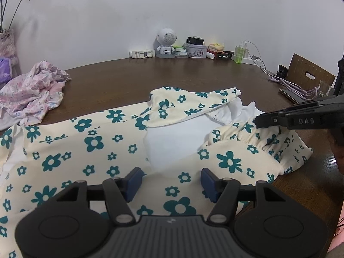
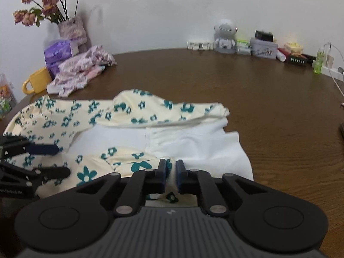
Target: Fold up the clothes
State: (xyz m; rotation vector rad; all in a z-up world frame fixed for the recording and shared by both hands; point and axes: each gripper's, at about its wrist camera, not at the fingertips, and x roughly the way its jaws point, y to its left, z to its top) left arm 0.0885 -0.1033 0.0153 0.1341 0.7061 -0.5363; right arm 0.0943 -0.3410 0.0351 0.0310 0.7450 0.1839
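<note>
While the right gripper (image 2: 171, 172) pinches a bunched fold of the floral garment (image 1: 90, 146) between its blue pads (image 2: 180, 173), the jaws stand almost together with cloth squeezed in the narrow gap. From the left wrist view the same tool comes in at three o'clock, its black fingers lying on the gathered, elastic edge of the garment.

The left gripper (image 1: 171, 179) hangs over the fabric at six o'clock with its jaws wide apart and nothing between them; cream cloth with teal flowers shows in the gap. In the right wrist view its two fingers reach in at nine o'clock, one above the other, spread over the print.

The garment lies flat on the brown wooden table (image 1: 193, 75), partly turned over so that its white inner side (image 1: 172, 142) shows in the middle, with a printed flap folded across at twelve o'clock.

Further out, at ten o'clock, a crumpled pink floral garment (image 1: 32, 94) sits in a heap, apart from the one being handled. Beside it in the right wrist view stand a yellow mug (image 2: 36, 83), purple tissue packs (image 2: 58, 51) and a vase of dried roses (image 2: 71, 29). Along the wall at one o'clock sit a small white robot-shaped speaker (image 1: 165, 43), a tin box (image 1: 195, 50) and a green bottle (image 1: 238, 56).
</note>
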